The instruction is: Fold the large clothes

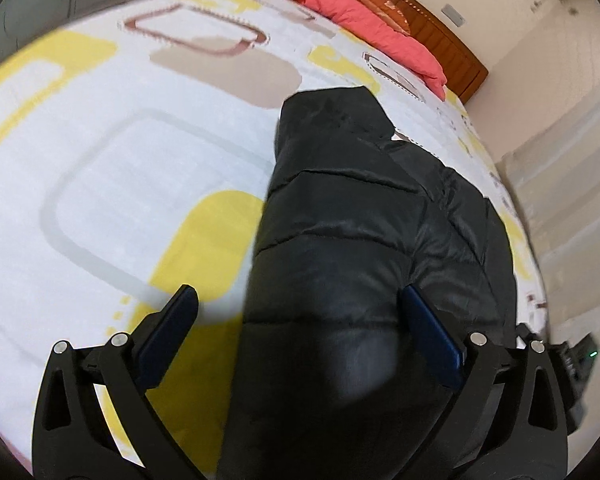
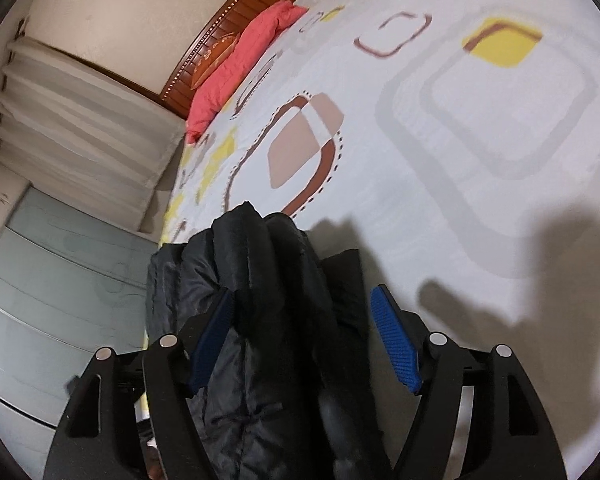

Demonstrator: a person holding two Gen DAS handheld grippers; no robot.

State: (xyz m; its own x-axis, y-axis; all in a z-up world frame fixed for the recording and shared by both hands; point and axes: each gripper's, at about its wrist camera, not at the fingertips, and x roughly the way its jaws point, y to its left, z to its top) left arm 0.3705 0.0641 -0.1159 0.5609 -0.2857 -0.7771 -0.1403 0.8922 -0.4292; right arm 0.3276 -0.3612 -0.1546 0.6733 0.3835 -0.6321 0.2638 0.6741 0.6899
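Grippers [image 1: 300, 304] [image 2: 302, 306] above black jacket [image 1: 352, 240] [image 2: 260, 320], jaws wide apart.

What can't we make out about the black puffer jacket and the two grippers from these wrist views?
- Black quilted puffer jacket: its near end runs off the bottom edge in both wrist views, so its fold state is unclear.
- Left gripper: fingers spread; the jacket's bulk hides whether the blue pads touch it.
- Right gripper: left blue pad is partly buried in fabric, so contact is unclear.
- Patterned bedsheet is motion-blurred.
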